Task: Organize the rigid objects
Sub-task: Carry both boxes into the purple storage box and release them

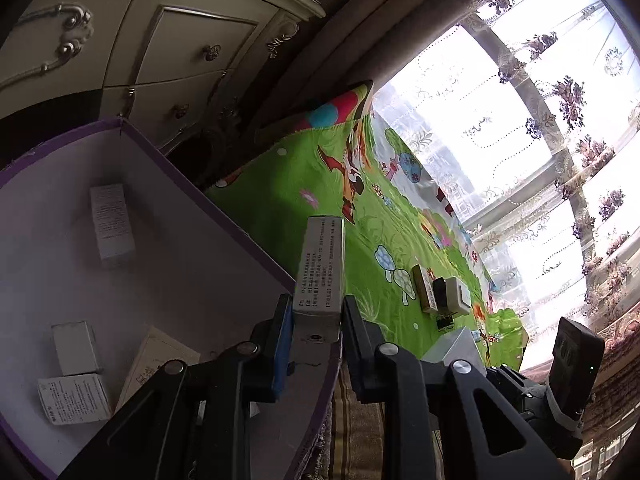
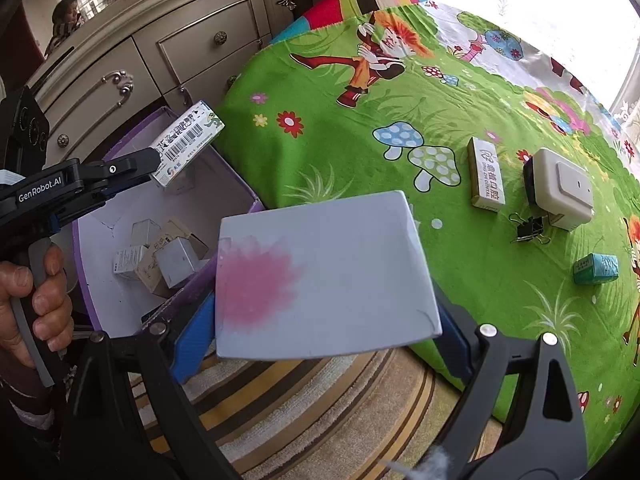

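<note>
My left gripper (image 1: 316, 320) is shut on a long narrow carton (image 1: 322, 268) with printed text, held over the right rim of the purple-edged storage box (image 1: 224, 212). The same carton (image 2: 186, 144) and left gripper (image 2: 154, 160) show in the right wrist view above the box (image 2: 120, 312). My right gripper (image 2: 324, 320) is shut on a wide pale blue-grey box with a pink blot (image 2: 320, 276), held above the striped rug beside the storage box. Several small white cartons (image 1: 110, 224) lie inside the storage box.
On the green cartoon bedspread (image 2: 360, 140) lie a tan carton (image 2: 485, 174), a white adapter on a black block (image 2: 562, 188), a black binder clip (image 2: 530, 230) and a teal packet (image 2: 596, 269). A cream dresser (image 2: 160, 48) stands behind. A striped rug (image 2: 320, 412) lies below.
</note>
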{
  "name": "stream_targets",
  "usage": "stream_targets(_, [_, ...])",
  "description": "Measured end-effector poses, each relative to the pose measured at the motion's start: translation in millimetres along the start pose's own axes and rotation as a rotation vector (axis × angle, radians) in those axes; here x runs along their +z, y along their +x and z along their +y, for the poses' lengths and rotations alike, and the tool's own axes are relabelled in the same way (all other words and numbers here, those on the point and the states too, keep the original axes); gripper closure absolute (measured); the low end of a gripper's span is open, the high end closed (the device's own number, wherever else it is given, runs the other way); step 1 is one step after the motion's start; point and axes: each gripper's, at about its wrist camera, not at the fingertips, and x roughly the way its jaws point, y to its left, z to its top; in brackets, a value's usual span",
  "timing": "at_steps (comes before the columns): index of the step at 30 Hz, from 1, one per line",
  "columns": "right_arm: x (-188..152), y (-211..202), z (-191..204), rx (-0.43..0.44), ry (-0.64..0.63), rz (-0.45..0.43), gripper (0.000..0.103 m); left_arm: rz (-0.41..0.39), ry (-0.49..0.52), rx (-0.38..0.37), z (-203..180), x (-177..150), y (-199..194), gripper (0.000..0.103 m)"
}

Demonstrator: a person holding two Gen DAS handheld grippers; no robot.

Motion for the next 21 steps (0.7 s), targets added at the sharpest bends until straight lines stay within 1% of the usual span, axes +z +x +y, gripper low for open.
stream_targets(6, [16, 8, 37, 0.062, -0.072, 0.008, 0.008, -0.077, -0.116, 0.068, 41, 9, -23, 0.078])
stream_targets(10, [25, 15, 62, 0.1, -0.125, 0.014, 0.008, -0.126, -0.187, 0.132, 67, 12, -39, 0.078])
stream_targets(14, [32, 19, 85, 0.157, -0.166, 0.014, 0.008, -0.167, -0.239, 0.201, 83, 12, -52, 0.077])
stream_targets(15, [34, 20, 91, 0.169, -0.176, 0.014, 0.008, -0.167, -0.253, 0.218, 87, 12, -52, 0.075])
stream_targets(16, [35, 21, 97, 0.179, -0.189, 0.017, 0.008, -0.166, -0.271, 0.234, 91, 12, -53, 0.069])
stream_targets(17, [35, 23, 104, 0.188, -0.202, 0.024, 0.008, -0.166, -0.287, 0.248, 94, 12, -52, 0.059])
stream_targets(19, [34, 27, 114, 0.204, -0.232, 0.041, 0.006, -0.165, -0.312, 0.264, 99, 10, -53, 0.048])
stream_targets(21, [32, 28, 121, 0.21, -0.253, 0.038, 0.005, -0.162, -0.321, 0.269, 101, 10, -52, 0.047])
